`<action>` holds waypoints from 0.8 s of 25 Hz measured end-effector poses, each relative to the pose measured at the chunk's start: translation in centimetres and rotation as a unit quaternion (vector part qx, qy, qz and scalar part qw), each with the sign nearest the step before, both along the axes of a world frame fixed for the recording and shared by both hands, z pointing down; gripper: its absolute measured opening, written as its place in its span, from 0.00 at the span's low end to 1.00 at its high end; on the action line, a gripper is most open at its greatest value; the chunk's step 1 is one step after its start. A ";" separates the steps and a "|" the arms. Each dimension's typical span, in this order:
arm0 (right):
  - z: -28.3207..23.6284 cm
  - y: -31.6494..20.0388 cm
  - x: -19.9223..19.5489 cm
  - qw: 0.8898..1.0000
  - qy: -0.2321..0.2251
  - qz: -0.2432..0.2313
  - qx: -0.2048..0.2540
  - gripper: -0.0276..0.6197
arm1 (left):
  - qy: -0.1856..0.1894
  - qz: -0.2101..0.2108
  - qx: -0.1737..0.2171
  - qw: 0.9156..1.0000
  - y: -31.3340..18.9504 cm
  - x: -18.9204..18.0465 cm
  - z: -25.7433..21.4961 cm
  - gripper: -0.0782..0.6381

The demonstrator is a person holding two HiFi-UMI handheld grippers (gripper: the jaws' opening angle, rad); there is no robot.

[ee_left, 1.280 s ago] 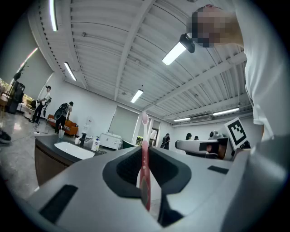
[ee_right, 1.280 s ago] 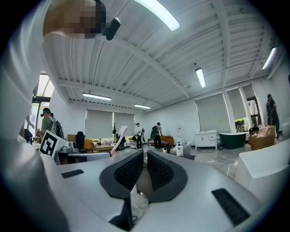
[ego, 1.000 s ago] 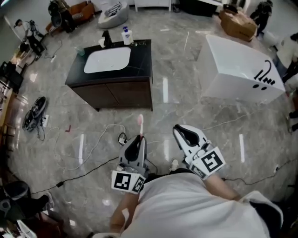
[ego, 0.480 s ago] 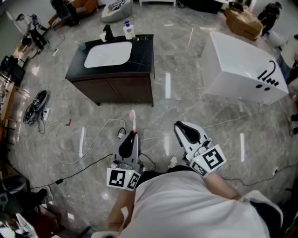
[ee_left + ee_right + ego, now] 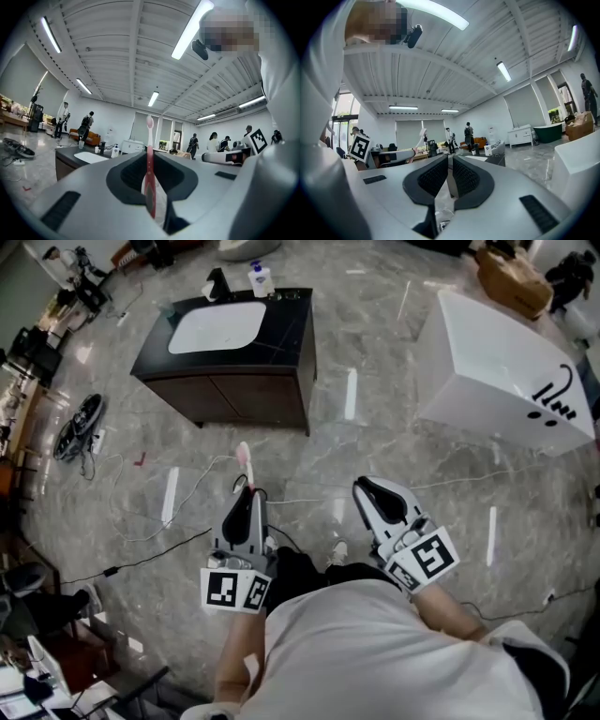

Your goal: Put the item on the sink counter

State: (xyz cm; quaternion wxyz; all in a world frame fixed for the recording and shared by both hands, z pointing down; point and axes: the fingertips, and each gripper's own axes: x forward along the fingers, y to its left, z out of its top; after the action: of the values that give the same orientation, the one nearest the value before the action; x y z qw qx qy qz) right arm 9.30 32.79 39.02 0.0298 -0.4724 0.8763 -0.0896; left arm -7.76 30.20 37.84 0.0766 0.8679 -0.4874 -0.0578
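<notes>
In the head view the left claw has slid toward the left of the picture and a little upward, and the pink toothbrush clamped in it now leans its head leftward where before it stood nearly straight up the frame. The dark sink table has drifted up to the top edge, so more bare floor lies between it and the brush head. The white bathtub has shifted up and to the right.

Toothbrush handle's lower end hidden between the fingers, bottle label on sink counter unreadably small
</notes>
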 end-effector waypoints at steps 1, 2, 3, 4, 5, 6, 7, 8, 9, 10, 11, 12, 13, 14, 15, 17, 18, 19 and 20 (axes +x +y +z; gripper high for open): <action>0.0 0.0 0.2 1.000 0.000 -0.003 0.000 0.13 | -0.001 -0.005 -0.003 1.000 0.1 0.0 0.2 0.17; 0.1 -0.1 0.3 1.000 0.000 -0.006 0.000 0.13 | -0.001 -0.010 -0.006 1.000 0.2 -0.1 0.4 0.17; 0.1 -0.1 0.4 1.000 0.001 -0.009 0.000 0.13 | -0.001 -0.015 -0.007 1.000 0.2 -0.2 0.6 0.17; 0.1 -0.1 0.5 1.000 0.002 -0.011 0.000 0.13 | -0.002 -0.018 -0.008 1.000 0.3 -0.2 0.7 0.17; 0.2 -0.2 0.6 1.000 0.003 -0.011 0.000 0.13 | -0.003 -0.019 -0.008 1.000 0.3 -0.1 0.8 0.17; 0.3 -0.2 0.7 1.000 0.003 -0.011 0.000 0.13 | -0.004 -0.018 -0.008 1.000 0.3 0.0 1.0 0.17; 0.4 -0.3 0.7 1.000 0.003 -0.010 0.000 0.13 | -0.004 -0.017 -0.009 1.000 0.2 0.1 1.1 0.17; 0.6 -0.4 0.7 1.000 0.003 -0.010 0.000 0.13 | -0.003 -0.016 -0.009 1.000 0.1 0.1 1.3 0.17; 0.7 -0.5 0.7 1.000 0.003 -0.010 -0.001 0.13 | -0.002 -0.015 -0.010 1.000 0.0 0.2 1.4 0.17; 0.8 -0.6 0.7 1.000 0.003 -0.010 -0.003 0.13 | 0.000 -0.015 -0.011 1.000 -0.2 0.3 1.5 0.17; 0.9 -0.7 0.7 1.000 0.004 -0.009 -0.005 0.13 | 0.001 -0.013 -0.012 1.000 -0.4 0.4 1.6 0.17; 0.9 -0.8 0.6 1.000 0.004 -0.009 -0.006 0.13 | 0.001 -0.010 -0.011 1.000 -0.6 0.5 1.6 0.17; 0.9 -1.0 0.6 1.000 0.006 -0.009 -0.006 0.13 | 0.001 -0.007 -0.010 1.000 -0.9 0.6 1.6 0.17; 1.0 -1.3 0.5 1.000 0.009 -0.008 -0.005 0.13 | 0.002 -0.005 -0.009 1.000 -1.3 0.6 1.8 0.17; 1.0 -1.7 0.5 1.000 0.012 -0.007 -0.004 0.13 | 0.005 -0.003 -0.010 1.000 -1.8 0.7 2.0 0.17; 1.1 -2.5 0.6 1.000 0.017 -0.003 -0.004 0.13 | 0.013 0.000 -0.014 1.000 -2.9 0.7 2.6 0.17; 1.2 -2.9 0.8 1.000 0.019 0.001 -0.006 0.13 | 0.015 0.001 -0.015 1.000 -3.4 0.8 2.7 0.17; 1.3 -3.2 0.9 1.000 0.020 0.005 -0.008 0.13 | 0.016 0.003 -0.015 1.000 -3.9 0.9 2.7 0.17; 1.3 -3.6 0.9 1.000 0.023 0.007 -0.011 0.13 | 0.017 0.005 -0.013 1.000 -4.4 0.9 2.6 0.17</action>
State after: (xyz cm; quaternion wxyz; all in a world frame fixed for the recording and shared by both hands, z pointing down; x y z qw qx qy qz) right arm 10.19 29.22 40.37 0.0052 -0.4811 0.8722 -0.0886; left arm -6.85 25.81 40.39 0.0963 0.8682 -0.4823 -0.0656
